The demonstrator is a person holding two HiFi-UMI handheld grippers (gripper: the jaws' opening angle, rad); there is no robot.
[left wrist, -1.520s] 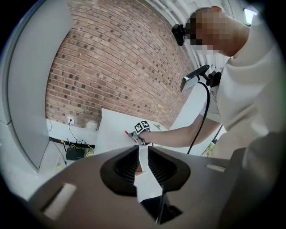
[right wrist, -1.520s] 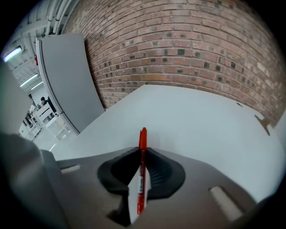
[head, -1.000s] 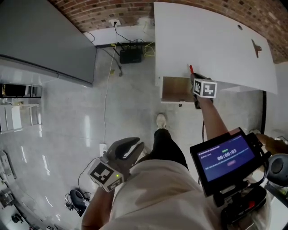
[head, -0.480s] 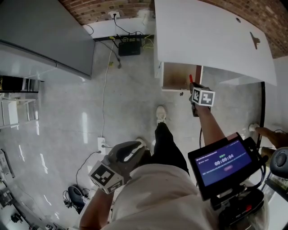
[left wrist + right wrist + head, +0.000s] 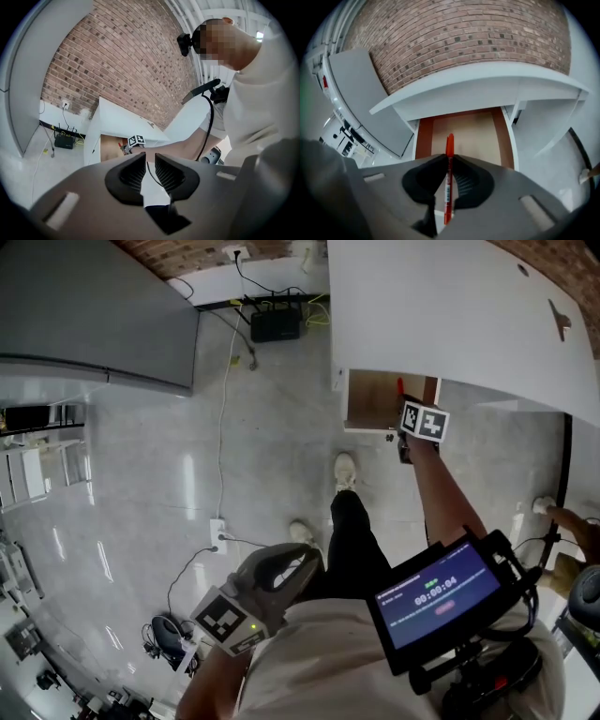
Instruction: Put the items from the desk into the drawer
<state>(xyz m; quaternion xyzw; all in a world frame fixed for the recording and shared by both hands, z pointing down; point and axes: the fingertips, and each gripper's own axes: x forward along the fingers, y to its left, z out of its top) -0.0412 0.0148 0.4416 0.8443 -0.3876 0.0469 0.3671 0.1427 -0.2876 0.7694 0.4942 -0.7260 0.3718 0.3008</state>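
Observation:
Under the white desk (image 5: 441, 315) a wooden drawer (image 5: 373, 401) stands open, its bare bottom (image 5: 473, 126) filling the right gripper view. My right gripper (image 5: 405, 407) hovers at the drawer's front right and is shut on a red pen (image 5: 449, 154). The pen runs lengthwise between the pads, its red cap (image 5: 401, 385) poking out over the drawer. My left gripper (image 5: 286, 563) hangs low by the person's hip, far from the desk. Its jaws (image 5: 149, 161) stand a narrow gap apart, with nothing between them. A small brown item (image 5: 561, 320) lies on the desk's far right.
A black router (image 5: 277, 326) and cables lie on the floor by the wall. A grey panel (image 5: 94, 315) stands at the left. A power strip (image 5: 217, 531) and the person's shoes (image 5: 345, 468) are on the floor. Someone's hand (image 5: 572, 521) shows at the right edge.
The drawer shows further out from under the desk than a second ago. My right gripper stays at its front with the pen. The left gripper has sunk slightly lower in view.

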